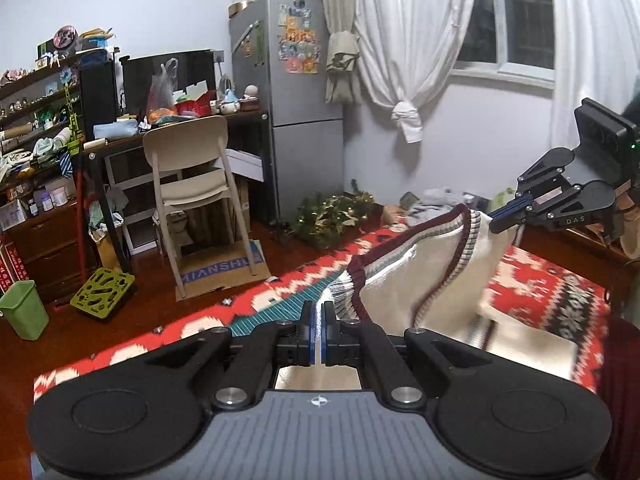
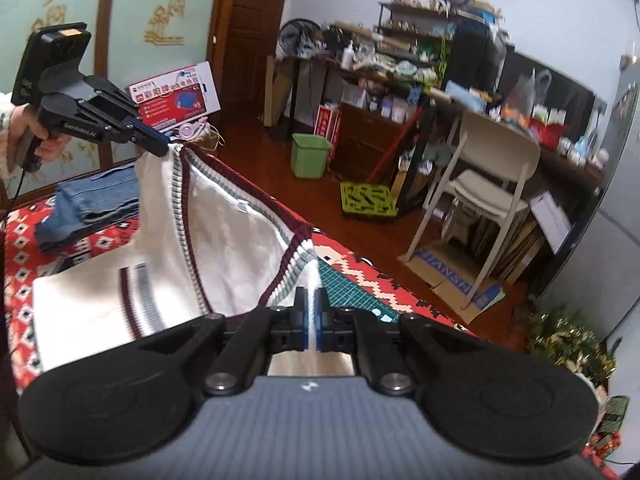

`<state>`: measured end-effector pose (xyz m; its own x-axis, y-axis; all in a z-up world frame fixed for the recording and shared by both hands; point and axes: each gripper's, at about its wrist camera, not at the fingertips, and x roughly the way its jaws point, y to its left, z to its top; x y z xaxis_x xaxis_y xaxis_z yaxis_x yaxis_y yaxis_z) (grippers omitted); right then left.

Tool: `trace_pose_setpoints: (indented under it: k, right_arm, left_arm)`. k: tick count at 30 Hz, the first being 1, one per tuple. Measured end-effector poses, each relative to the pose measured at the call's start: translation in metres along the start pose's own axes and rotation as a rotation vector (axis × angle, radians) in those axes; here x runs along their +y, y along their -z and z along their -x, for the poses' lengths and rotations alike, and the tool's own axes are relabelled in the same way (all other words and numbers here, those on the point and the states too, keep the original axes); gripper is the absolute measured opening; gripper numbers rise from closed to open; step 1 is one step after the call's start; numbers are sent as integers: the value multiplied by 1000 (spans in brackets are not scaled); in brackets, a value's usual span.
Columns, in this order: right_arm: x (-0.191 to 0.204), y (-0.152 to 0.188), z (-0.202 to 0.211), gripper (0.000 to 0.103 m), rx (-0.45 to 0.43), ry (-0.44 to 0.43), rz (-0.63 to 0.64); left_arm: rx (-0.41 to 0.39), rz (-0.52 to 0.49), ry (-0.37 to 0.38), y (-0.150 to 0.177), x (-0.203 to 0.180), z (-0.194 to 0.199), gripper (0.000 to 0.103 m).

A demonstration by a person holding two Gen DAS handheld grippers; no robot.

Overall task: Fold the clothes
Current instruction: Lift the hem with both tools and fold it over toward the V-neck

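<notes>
Surface: patterned red blanket [image 1: 532, 280] spread over the work area, cluttered bedroom behind; all places below are given relative to this blanket.
Garment: cream knit sweater [image 2: 224, 240] with maroon and grey striped trim, upper edge lifted clear of the blanket, lower part resting on it.
Left gripper [image 1: 318, 336]: jaws clamped on one corner of the sweater's ribbed edge, above the blanket's near side.
Right gripper [image 2: 309, 320]: jaws clamped on the other corner of the same edge, thin fold of knit between them.
Nearby item: folded jeans [image 2: 92, 208] lying on the blanket just beside the sweater.
Risk, slip: only a narrow strip of knit is pinched; a sharp pull may draw it out, dropping one corner.
Risk, skew: uneven height of the two corners likely yields a crooked fold line.
Risk, drag: the trailing lower part may bunch on the blanket or sweep against the jeans.
</notes>
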<state>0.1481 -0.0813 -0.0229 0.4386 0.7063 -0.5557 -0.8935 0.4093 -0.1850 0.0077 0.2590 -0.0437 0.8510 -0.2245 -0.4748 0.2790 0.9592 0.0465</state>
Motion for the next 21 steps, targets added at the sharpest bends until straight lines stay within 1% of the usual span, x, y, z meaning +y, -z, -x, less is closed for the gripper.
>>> trace_pose_setpoints:
  k: [2,4,6,9,13,16,21]
  right_arm:
    - [22,10,19,3,3,-1,14]
    - [44,21,34,3,11,-5,39]
    - [66,33,44,2,27,-14,66]
    - [99,57,53,2,52,-24,81]
    - [136,94,50,2,108,-40,111]
    - [155,120,41,2,152,-49,106]
    - [161,152,20,2,214,-59,69]
  left_arm:
    - [0,-5,15,10,-13,18,2]
    - [17,-21,40,25,-26,31,2]
    - [36,-67,57,40,-41,42,2]
    - [76,-82,89,65,-59,50,2]
    - [133,-75,103,99,-79,51,2]
    - [187,-69,100,123,-86,42,2]
    - [286,-101,104,155,-93,27,2]
